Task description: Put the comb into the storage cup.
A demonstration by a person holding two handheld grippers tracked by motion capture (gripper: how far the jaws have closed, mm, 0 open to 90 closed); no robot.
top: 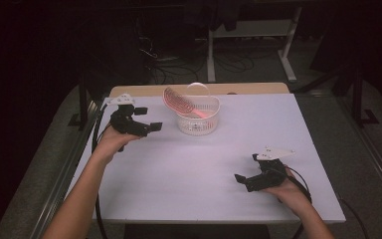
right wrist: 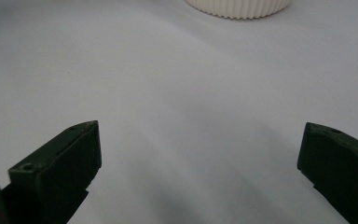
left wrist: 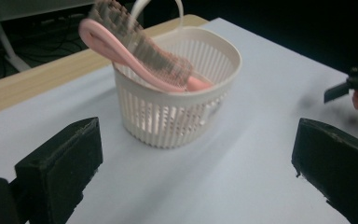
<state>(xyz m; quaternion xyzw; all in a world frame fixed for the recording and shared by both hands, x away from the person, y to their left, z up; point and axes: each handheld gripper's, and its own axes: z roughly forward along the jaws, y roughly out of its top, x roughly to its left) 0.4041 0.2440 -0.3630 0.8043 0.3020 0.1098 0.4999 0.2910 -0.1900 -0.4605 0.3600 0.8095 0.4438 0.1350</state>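
Note:
A white slotted basket (top: 198, 119) (left wrist: 177, 107) with an upright handle stands at the back middle of the white table. A pink hairbrush (top: 176, 102) (left wrist: 140, 56) leans in it, its bristled head sticking out over the rim at the left. My left gripper (top: 148, 119) (left wrist: 196, 172) is held open just left of the basket, jaws wide apart with nothing between them. My right gripper (top: 247, 169) (right wrist: 198, 172) is open too, low over the table at the front right, aimed toward the basket's base (right wrist: 237, 8).
The white tabletop (top: 199, 164) has a wooden strip (top: 144, 90) along its far edge. Beyond it the floor holds cables and white desk legs (top: 211, 55). The right gripper's jaw (left wrist: 354, 86) shows at the far right of the left gripper view.

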